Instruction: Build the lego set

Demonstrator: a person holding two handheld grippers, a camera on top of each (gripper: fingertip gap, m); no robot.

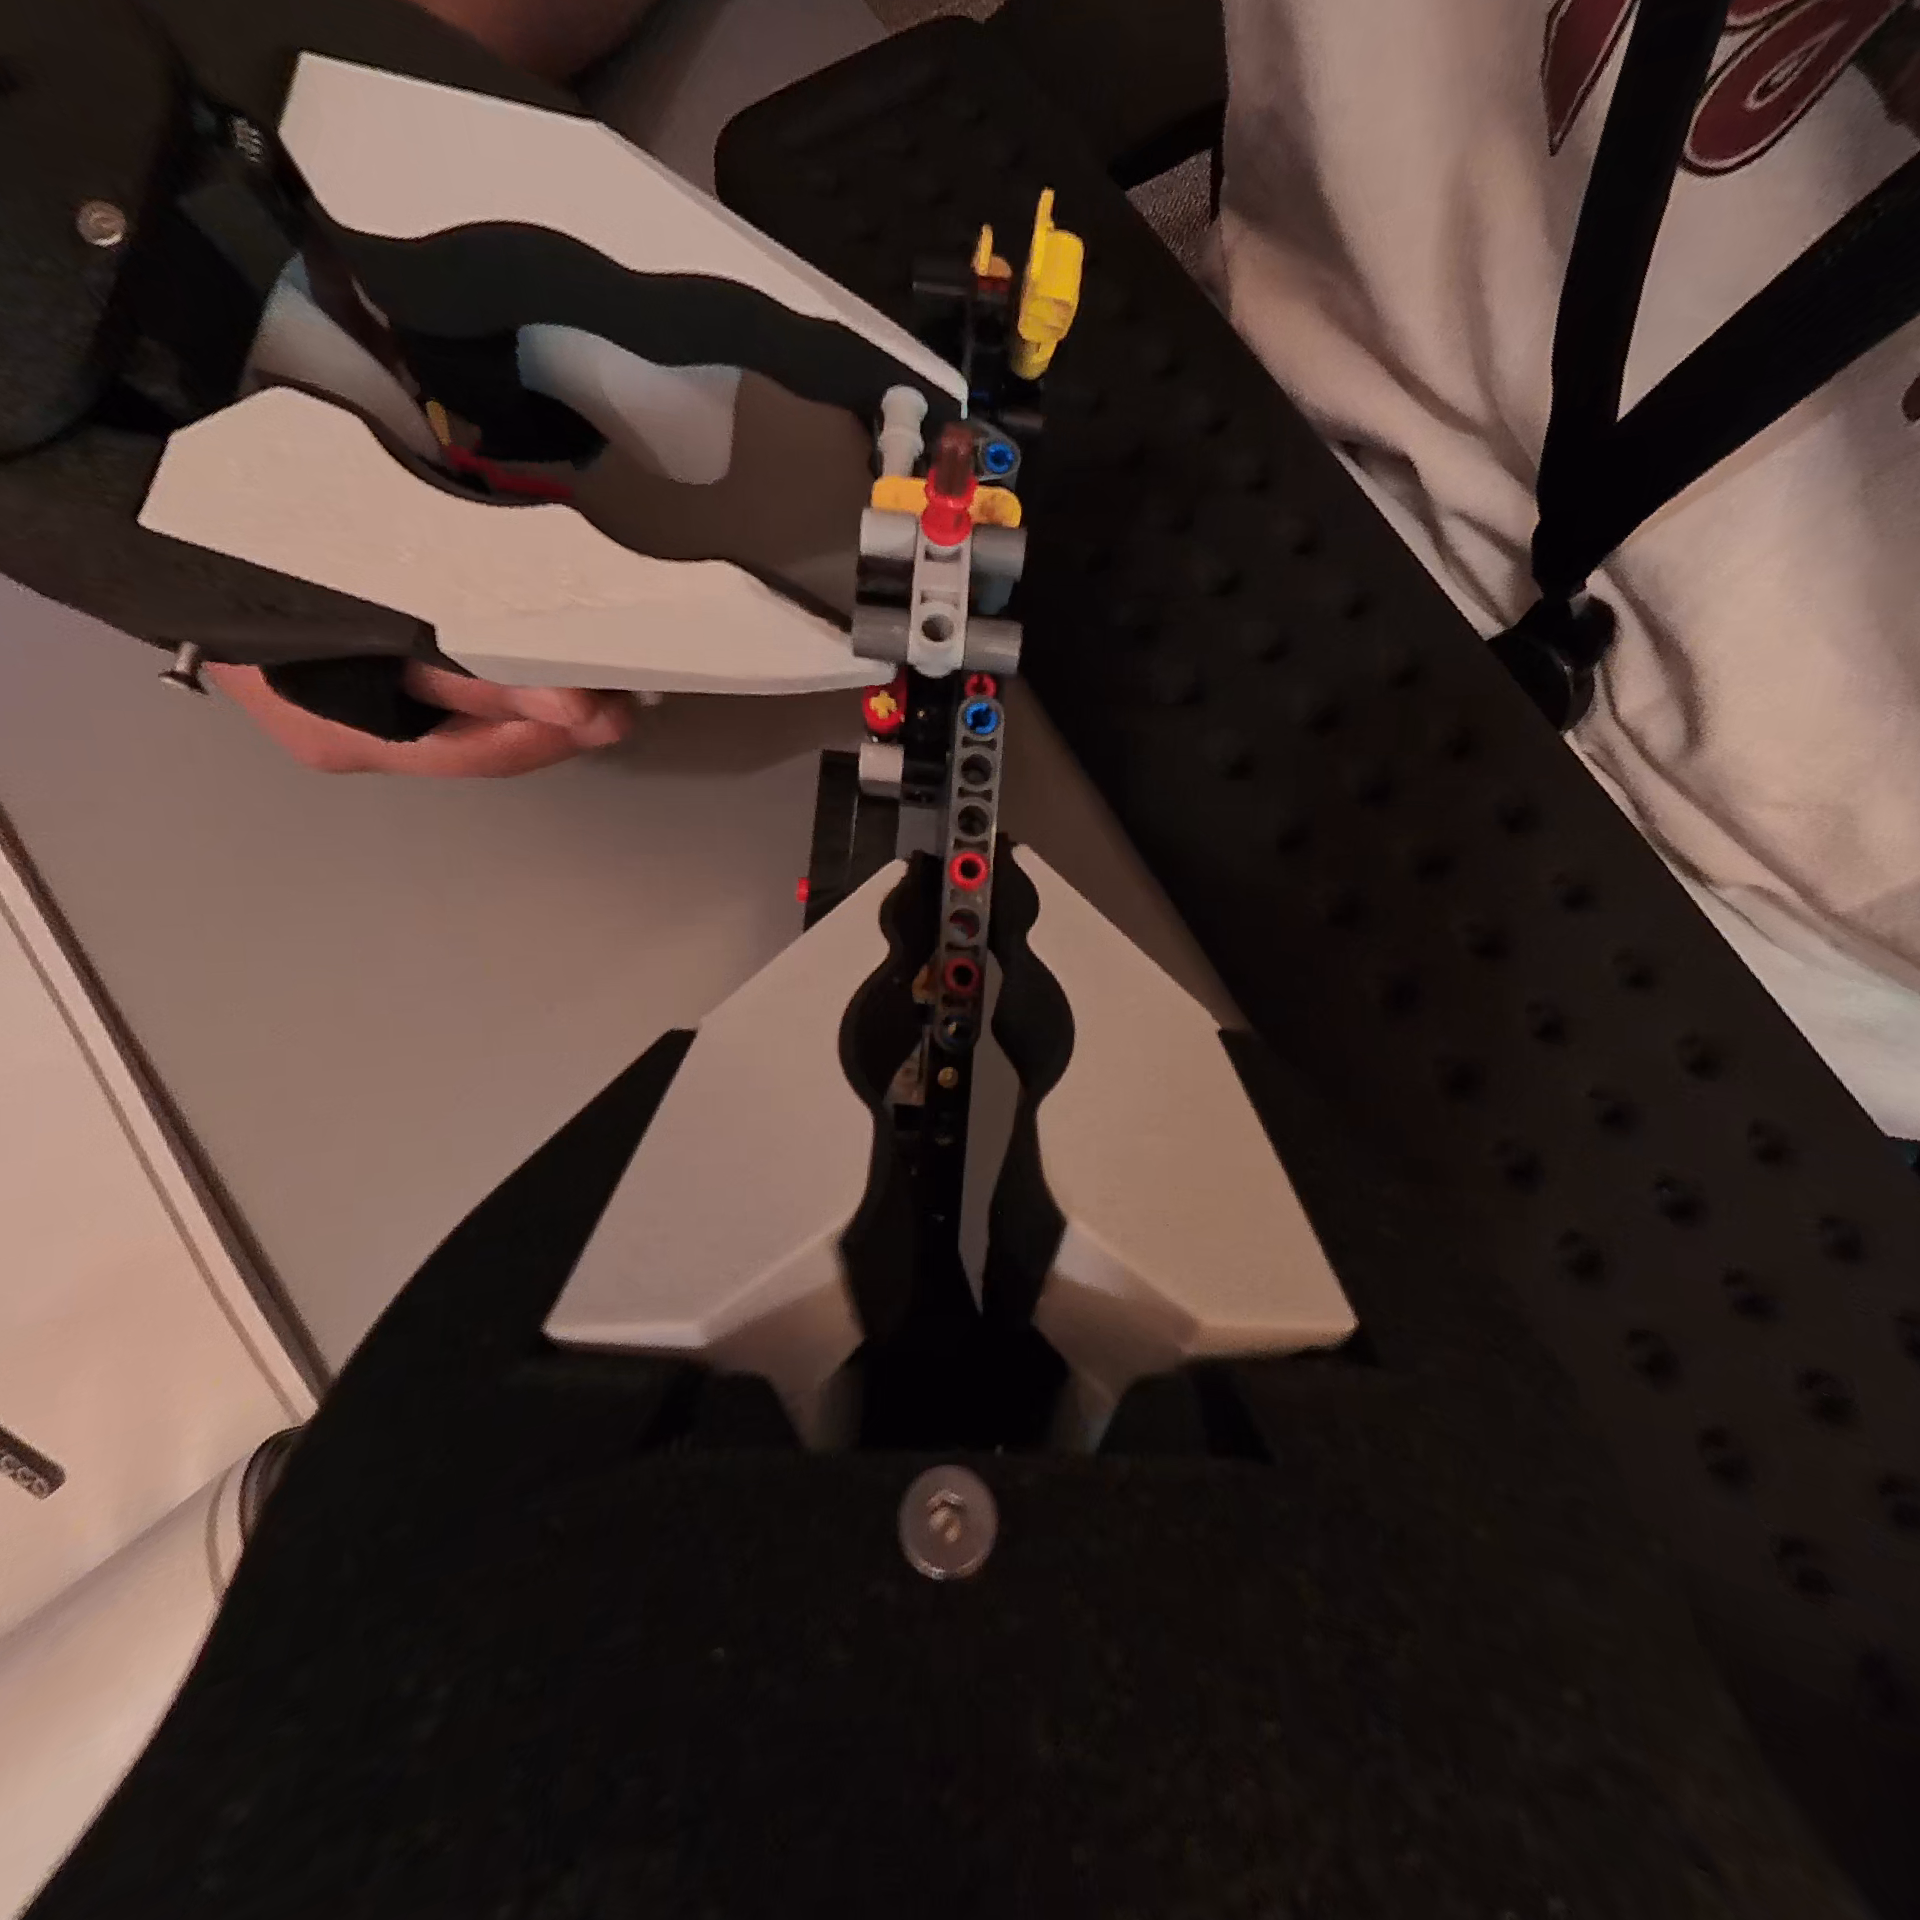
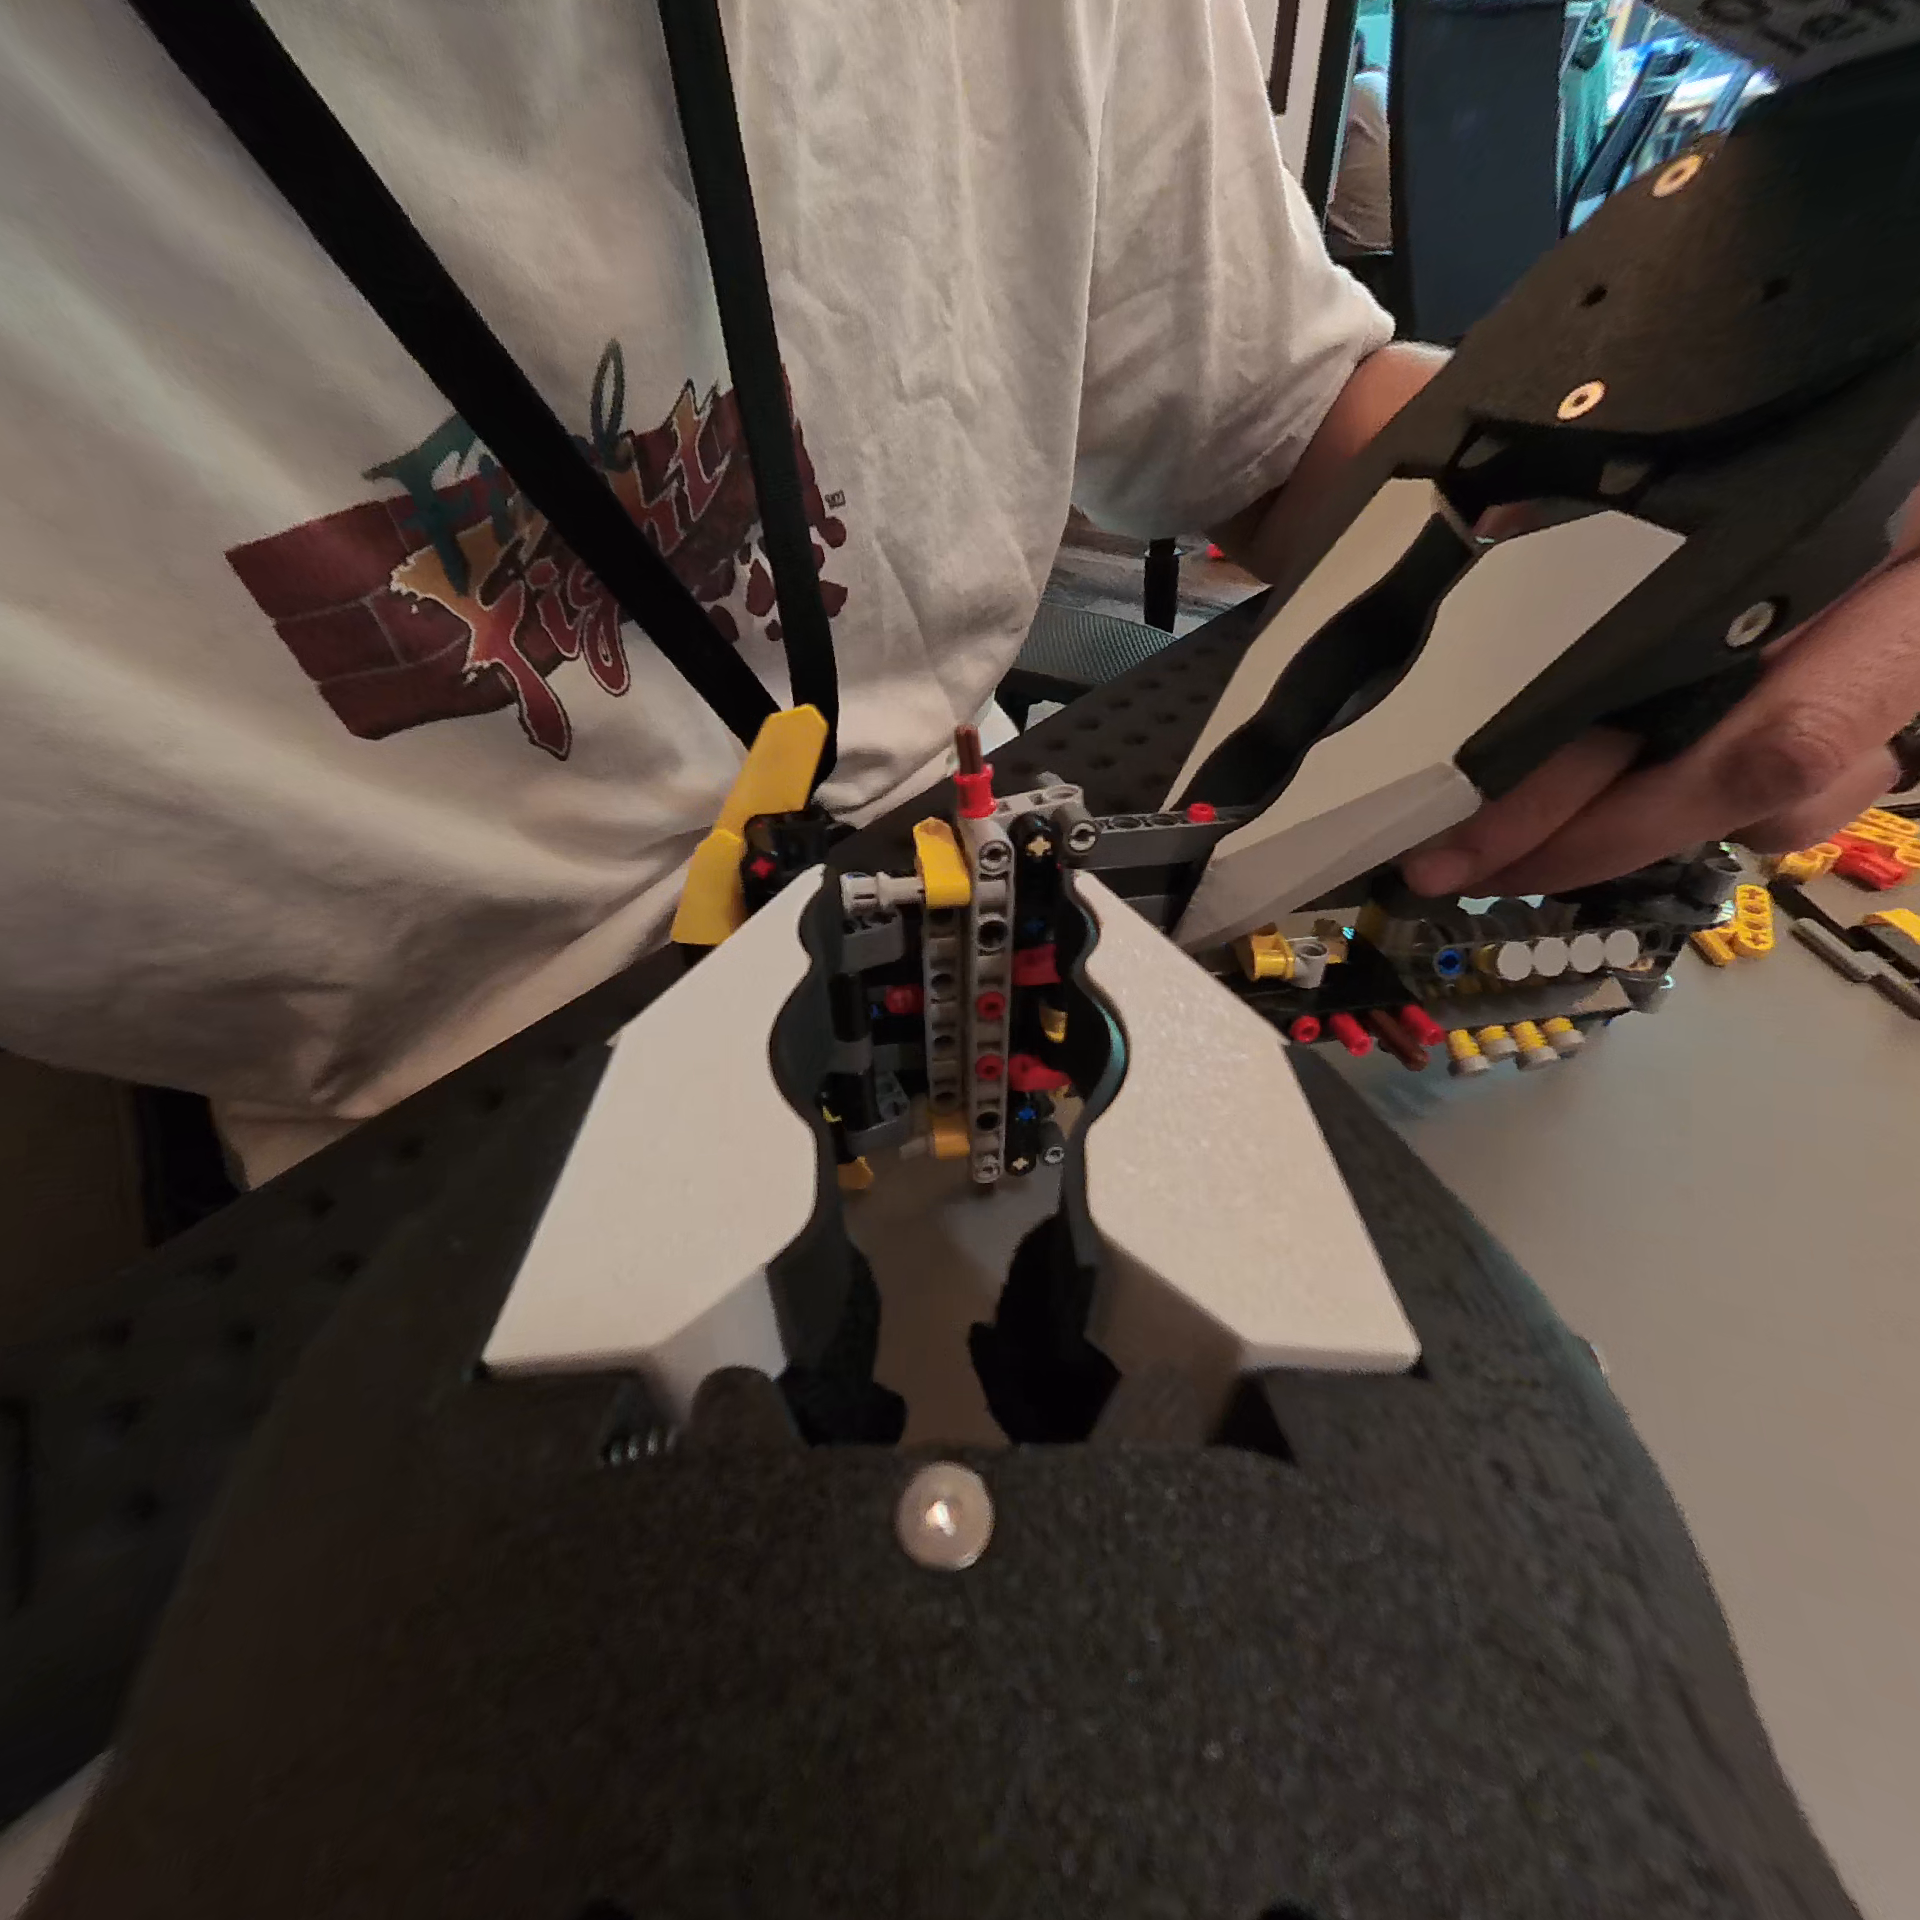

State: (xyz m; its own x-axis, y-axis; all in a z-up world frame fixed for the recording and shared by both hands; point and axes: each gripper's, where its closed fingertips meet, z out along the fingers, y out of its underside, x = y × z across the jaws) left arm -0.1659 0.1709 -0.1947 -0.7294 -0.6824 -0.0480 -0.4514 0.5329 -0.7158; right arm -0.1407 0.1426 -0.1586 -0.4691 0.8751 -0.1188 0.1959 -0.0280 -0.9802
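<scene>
Above grey table [image 2: 1714,1195], both grippers [image 1: 961,862] [image 2: 945,883] clamp the half-hidden lego assembly [image 2: 977,997].

Two hand-held grippers are in view: the left hand-held gripper [image 1: 961,862] and the right hand-held gripper [image 2: 951,883]. One part-built lego assembly [image 2: 982,997] sits between them. A second lego sub-assembly [image 2: 1496,966] lies on the surface [image 2: 1662,1299], carrying four white round discs [image 2: 1569,951] in a row. A small pile of loose pieces [image 2: 1829,873] lies at the right edge, too blurred to count.
</scene>
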